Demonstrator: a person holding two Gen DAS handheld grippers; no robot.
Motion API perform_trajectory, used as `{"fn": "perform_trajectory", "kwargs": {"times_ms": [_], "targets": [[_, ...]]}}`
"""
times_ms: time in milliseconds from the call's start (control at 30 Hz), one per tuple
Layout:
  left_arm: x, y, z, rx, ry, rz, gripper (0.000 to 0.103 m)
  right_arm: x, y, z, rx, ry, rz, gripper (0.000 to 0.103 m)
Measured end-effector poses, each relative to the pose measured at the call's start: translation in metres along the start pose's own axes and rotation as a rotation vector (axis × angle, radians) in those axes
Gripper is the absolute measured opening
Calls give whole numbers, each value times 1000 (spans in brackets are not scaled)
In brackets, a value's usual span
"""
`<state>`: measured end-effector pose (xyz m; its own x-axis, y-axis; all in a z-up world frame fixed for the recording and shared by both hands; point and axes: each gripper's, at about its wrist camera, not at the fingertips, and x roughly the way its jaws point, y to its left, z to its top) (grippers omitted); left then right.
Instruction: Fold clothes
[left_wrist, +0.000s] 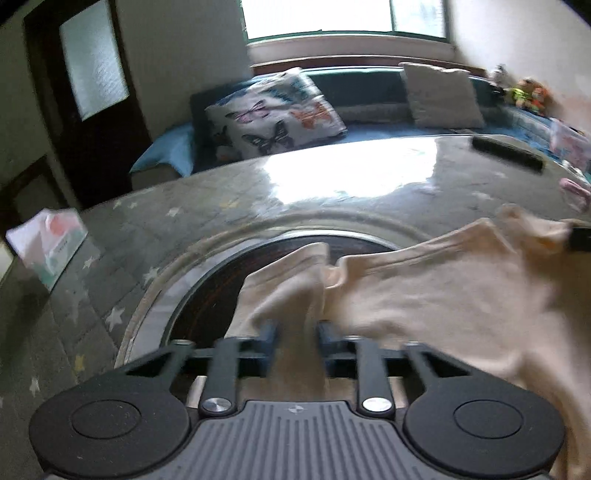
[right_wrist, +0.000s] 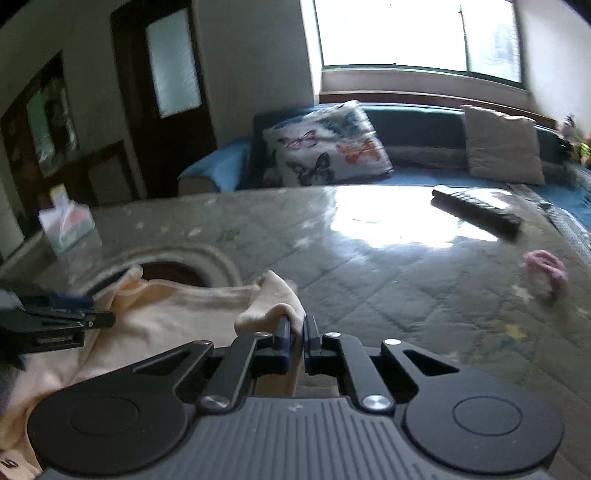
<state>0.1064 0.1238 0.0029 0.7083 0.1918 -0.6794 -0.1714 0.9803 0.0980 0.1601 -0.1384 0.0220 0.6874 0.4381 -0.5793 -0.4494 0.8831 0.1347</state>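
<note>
Cloth hangs between the two tools: a cream shirt (left_wrist: 461, 295) is pinched at two spots along its top edge and held just above the grey starred table cover (left_wrist: 207, 206). The left gripper (left_wrist: 295, 332) has a bunched fold of the shirt running between its blue pads, which press on it from both sides. The right gripper (right_wrist: 297, 332) has its jaws almost together on a rolled corner of the same shirt, so both are gripping fabric. From the right-hand view the left tool's tip shows at the left edge, at the shirt's left corner, with the neckline sagging between the two holds.

Under the shirt's far edge lies a round dark opening (left_wrist: 221, 280) in the table cover. Further off sit a remote control (right_wrist: 476, 214) on the right, a pink hair tie (right_wrist: 546, 269) near it, and a tissue box (left_wrist: 48, 247) at the far left.

My reading is that the step in hand is lifting and spreading the shirt before any fold is made. Next, the two holds probably need to draw apart until the top edge is taut, then lay the shirt flat on the clear stretch of table, away from the remote control.
</note>
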Motion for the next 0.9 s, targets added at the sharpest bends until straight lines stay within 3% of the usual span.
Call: {"fn": "perform_trajectory", "kwargs": {"times_ms": [133,333,533,900], "targets": [[-12,24,-3,-75,-14,6,4,-28,-25,-4,64,-30,-59,5],[-62,76,-15,-220,-83,43,3,-64,-58,-26,154,-45,-149,5],[-112,129,-46,-339,-127,126,3,-83,-82,-54,232,-25,-226,5],[-138,186,-123,-444,-17,252,4,-91,-97,-91,292,28,-348,7]]}}
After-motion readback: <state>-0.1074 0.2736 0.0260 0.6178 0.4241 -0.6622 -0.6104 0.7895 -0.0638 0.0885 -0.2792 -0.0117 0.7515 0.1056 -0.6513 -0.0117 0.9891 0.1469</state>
